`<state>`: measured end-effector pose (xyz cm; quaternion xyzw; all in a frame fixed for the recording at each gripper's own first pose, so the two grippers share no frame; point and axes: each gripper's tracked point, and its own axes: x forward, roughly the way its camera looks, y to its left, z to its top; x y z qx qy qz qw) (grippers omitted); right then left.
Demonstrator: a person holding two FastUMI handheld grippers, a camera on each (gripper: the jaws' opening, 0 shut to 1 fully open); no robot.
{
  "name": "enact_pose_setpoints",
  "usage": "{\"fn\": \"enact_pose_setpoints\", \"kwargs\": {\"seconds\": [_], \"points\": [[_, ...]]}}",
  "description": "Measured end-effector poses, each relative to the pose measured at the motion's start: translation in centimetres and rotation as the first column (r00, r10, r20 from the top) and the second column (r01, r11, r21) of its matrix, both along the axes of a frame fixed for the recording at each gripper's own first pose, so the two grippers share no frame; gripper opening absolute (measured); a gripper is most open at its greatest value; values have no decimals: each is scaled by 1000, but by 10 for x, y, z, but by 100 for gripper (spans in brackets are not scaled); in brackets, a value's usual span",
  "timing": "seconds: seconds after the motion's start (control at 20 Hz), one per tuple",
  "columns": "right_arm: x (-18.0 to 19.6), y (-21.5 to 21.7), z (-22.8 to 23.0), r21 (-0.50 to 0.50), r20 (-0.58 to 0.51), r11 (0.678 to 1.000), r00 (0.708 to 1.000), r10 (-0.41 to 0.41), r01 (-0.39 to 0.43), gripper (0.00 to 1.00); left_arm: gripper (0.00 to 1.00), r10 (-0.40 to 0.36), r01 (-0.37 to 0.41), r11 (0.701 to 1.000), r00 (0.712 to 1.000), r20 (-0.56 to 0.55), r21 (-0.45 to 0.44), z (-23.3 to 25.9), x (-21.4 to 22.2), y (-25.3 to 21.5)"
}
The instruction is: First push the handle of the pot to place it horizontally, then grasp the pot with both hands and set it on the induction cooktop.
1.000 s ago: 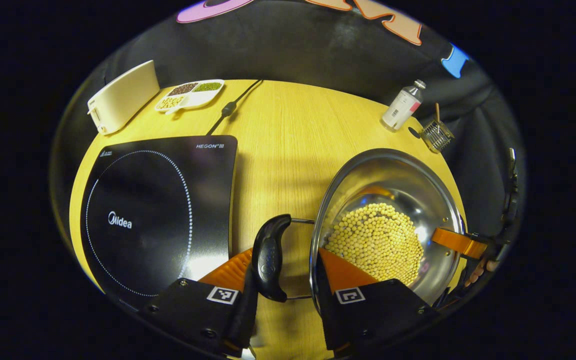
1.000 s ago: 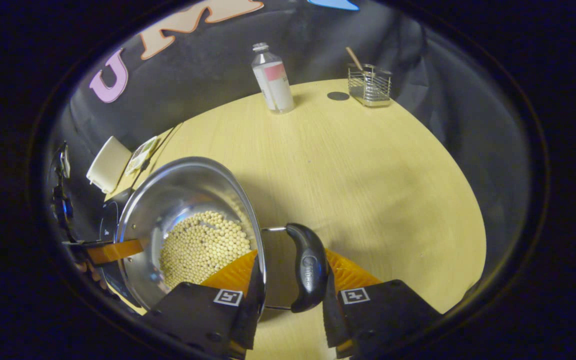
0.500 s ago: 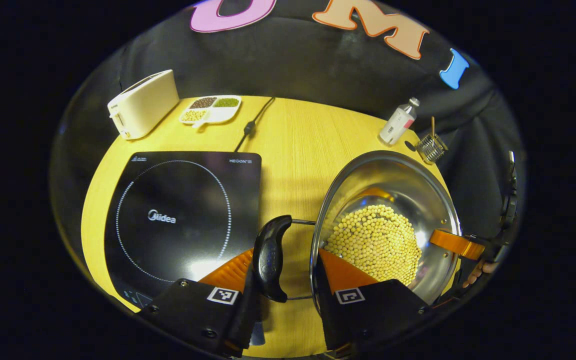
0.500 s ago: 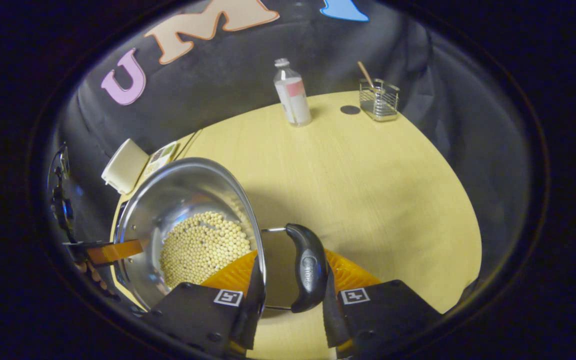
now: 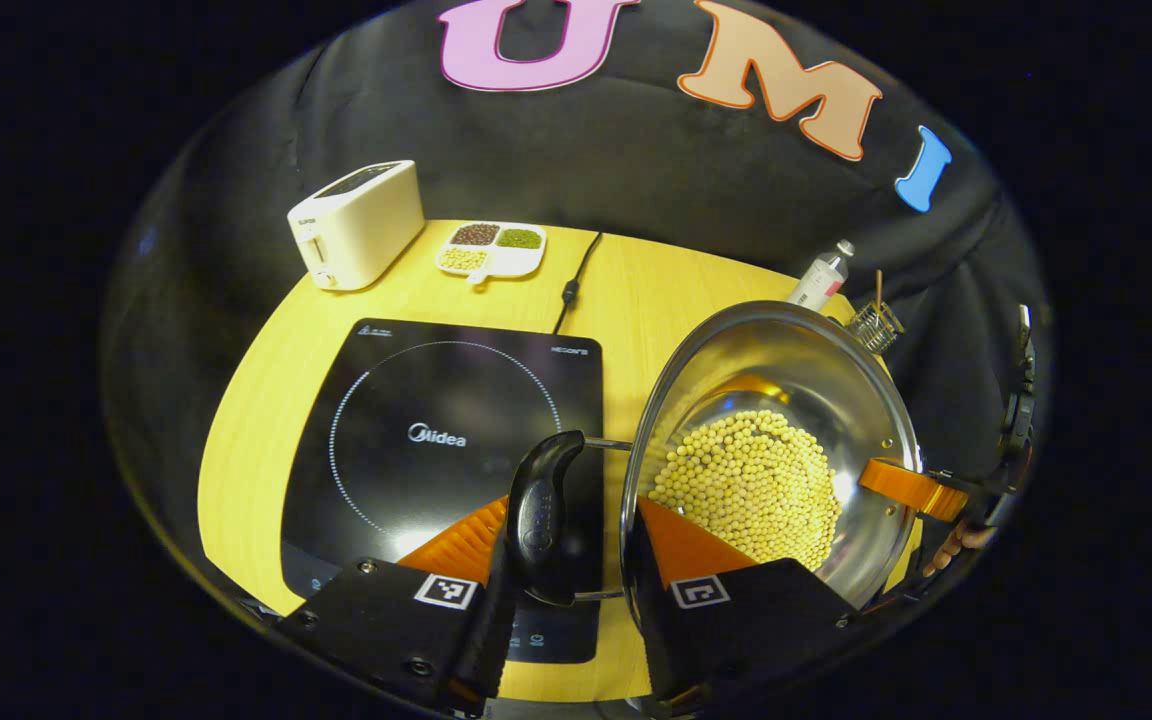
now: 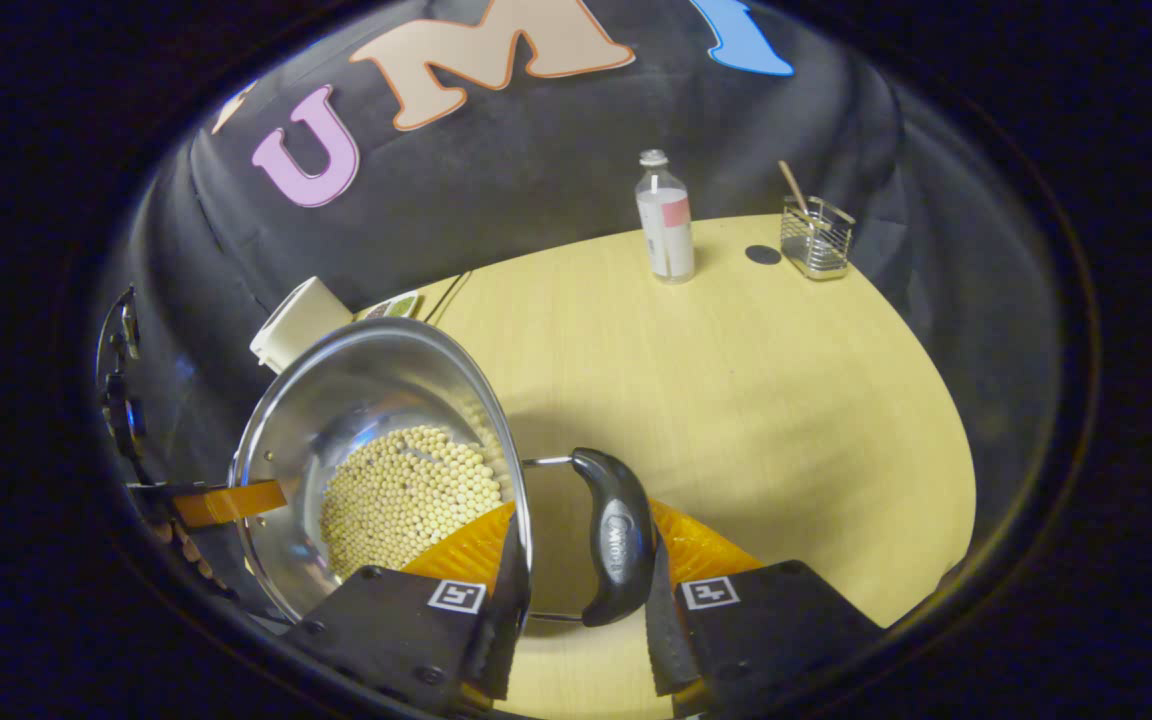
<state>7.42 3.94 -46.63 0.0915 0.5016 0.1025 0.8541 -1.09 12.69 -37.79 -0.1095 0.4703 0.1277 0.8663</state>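
Steel pot (image 5: 786,400), gripped by both tools (image 5: 571,540) (image 6: 576,560), beside cooktop (image 5: 436,440) edge.

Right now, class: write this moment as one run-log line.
phase: carrying | pot: lifted, beans inside | left gripper: shut on left handle | right gripper: shut on right handle | induction cooktop: bare

A black cloth wall (image 5: 636,180) hangs in folds behind a light wooden table (image 6: 736,380), on whose far edge stand a toaster (image 5: 356,223), a divided dish (image 5: 491,250) of beans, a bottle (image 6: 665,218) and a wire holder (image 6: 816,237), under warm light.
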Motion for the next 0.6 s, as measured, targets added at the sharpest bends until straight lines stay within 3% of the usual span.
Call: {"fn": "enact_pose_setpoints", "kwargs": {"seconds": [0.3,0.6], "points": [[-9,51,-1,-6,-10,1000,1000,16,-16,50,58,6,-6,1000,1000,-3,-6,-1,-16,47],[-19,109,-9,-56,-42,998,998,-36,33,51,58,-60,58,997,998,-28,-48,-14,-13,112]]}}
